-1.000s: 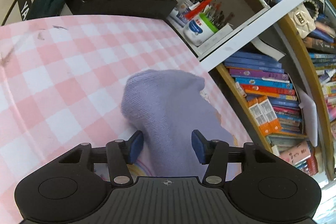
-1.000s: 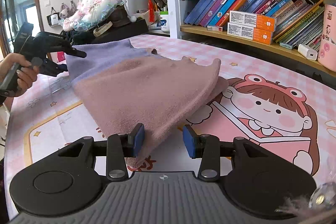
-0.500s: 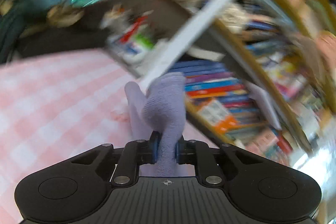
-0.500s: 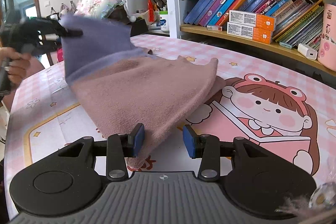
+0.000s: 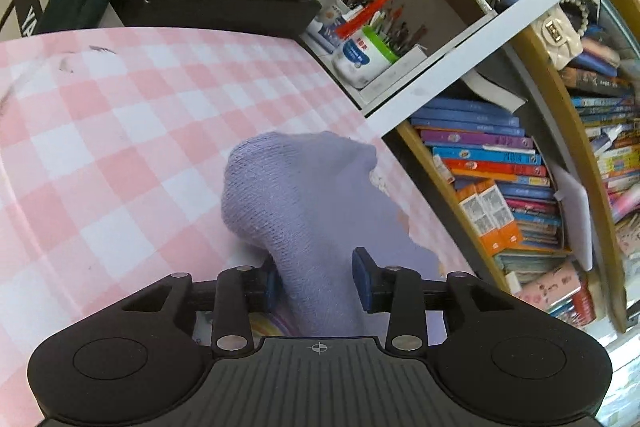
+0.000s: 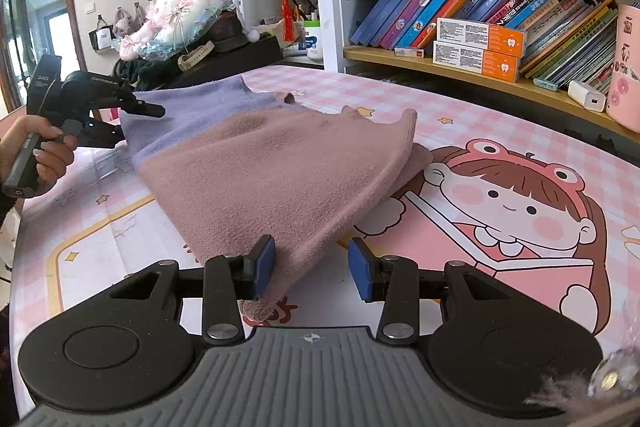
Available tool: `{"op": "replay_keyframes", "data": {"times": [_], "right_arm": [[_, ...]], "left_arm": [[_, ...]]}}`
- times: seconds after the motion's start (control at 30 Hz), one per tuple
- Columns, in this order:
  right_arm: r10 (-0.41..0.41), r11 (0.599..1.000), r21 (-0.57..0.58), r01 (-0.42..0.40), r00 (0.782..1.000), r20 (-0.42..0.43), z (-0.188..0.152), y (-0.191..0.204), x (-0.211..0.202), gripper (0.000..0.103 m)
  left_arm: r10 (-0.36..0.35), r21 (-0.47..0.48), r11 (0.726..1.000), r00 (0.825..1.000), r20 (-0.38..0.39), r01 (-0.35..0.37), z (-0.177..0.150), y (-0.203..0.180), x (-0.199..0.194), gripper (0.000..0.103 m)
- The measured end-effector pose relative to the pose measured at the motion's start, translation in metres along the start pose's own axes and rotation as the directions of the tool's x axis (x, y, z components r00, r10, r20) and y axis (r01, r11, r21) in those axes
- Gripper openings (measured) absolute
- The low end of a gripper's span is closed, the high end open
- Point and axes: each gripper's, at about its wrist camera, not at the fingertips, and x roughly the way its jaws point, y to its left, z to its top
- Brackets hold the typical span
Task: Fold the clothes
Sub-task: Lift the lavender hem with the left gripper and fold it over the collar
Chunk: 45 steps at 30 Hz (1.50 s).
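— Where is the sweater (image 6: 276, 167)?
— On the table (image 6: 460, 131), lilac end between the left gripper (image 5: 316, 281)'s opening jaws, pink hem ahead of the right gripper (image 6: 312, 265).
— Is the right gripping?
— Parted; hem apparently brushes only one pad.
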Motion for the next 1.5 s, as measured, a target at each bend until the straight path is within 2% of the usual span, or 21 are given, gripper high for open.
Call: {"op": "replay_keyframes", "data": {"times": [0.13, 0.37, 0.57, 0.63, 0.77, 0.9, 1.07, 1.17, 1.3, 1.43, 1.5], "right_arm": [[0.0, 1.0, 0.0, 0.0, 1.0, 0.0, 0.0, 0.0, 0.0, 0.038], [-0.001, 1.0, -0.003, 0.001, 1.0, 0.001, 0.0, 0.0, 0.0, 0.038], [-0.002, 1.0, -0.004, 0.002, 1.0, 0.002, 0.0, 0.0, 0.0, 0.038], [-0.004, 1.0, -0.007, 0.004, 1.0, 0.002, 0.0, 0.0, 0.0, 0.038], [-0.005, 1.0, -0.009, 0.005, 1.0, 0.002, 0.001, 0.001, 0.0, 0.038], [-0.005, 1.0, -0.008, 0.005, 1.0, 0.002, 0.0, 0.001, 0.0, 0.038], [-0.003, 1.0, -0.005, 0.003, 1.0, 0.002, 0.001, 0.0, 0.0, 0.038], [-0.002, 1.0, -0.005, 0.002, 1.0, 0.002, 0.001, 0.0, 0.0, 0.038], [-0.002, 1.0, -0.005, 0.002, 1.0, 0.002, 0.001, 0.0, 0.0, 0.038], [-0.002, 1.0, -0.005, 0.002, 1.0, 0.003, 0.001, 0.0, 0.0, 0.037], [-0.002, 1.0, -0.005, 0.002, 1.0, 0.002, 0.001, 0.0, 0.0, 0.037]], "left_arm": [[-0.016, -0.008, 1.0, 1.0, 0.023, 0.016, -0.004, 0.001, 0.0, 0.032], [-0.023, 0.001, 1.0, 0.999, 0.028, 0.023, -0.003, 0.0, 0.0, 0.032], [-0.011, 0.057, 0.998, 0.999, 0.045, 0.009, -0.007, -0.005, 0.001, 0.031], [-0.002, 0.056, 0.998, 0.999, 0.043, 0.0, -0.006, -0.005, 0.002, 0.024], [-0.012, 0.057, 0.998, 0.999, 0.041, 0.009, -0.006, -0.007, 0.001, 0.018], [-0.033, 0.096, 0.995, 0.997, 0.07, 0.026, -0.005, -0.024, -0.006, 0.016], [-0.069, 0.219, 0.974, 0.994, 0.081, 0.05, -0.007, -0.069, -0.017, 0.016], [-0.103, 0.312, 0.947, 0.992, 0.078, 0.074, -0.012, -0.101, -0.024, 0.016], [-0.156, 0.439, 0.892, 0.985, 0.07, 0.11, -0.027, -0.143, -0.03, 0.016], [-0.213, 0.59, 0.793, 0.976, 0.037, 0.15, -0.057, -0.184, -0.034, 0.016], [-0.21, 0.677, 0.72, 0.978, 0.003, 0.153, -0.083, -0.2, -0.03, 0.017]]}}
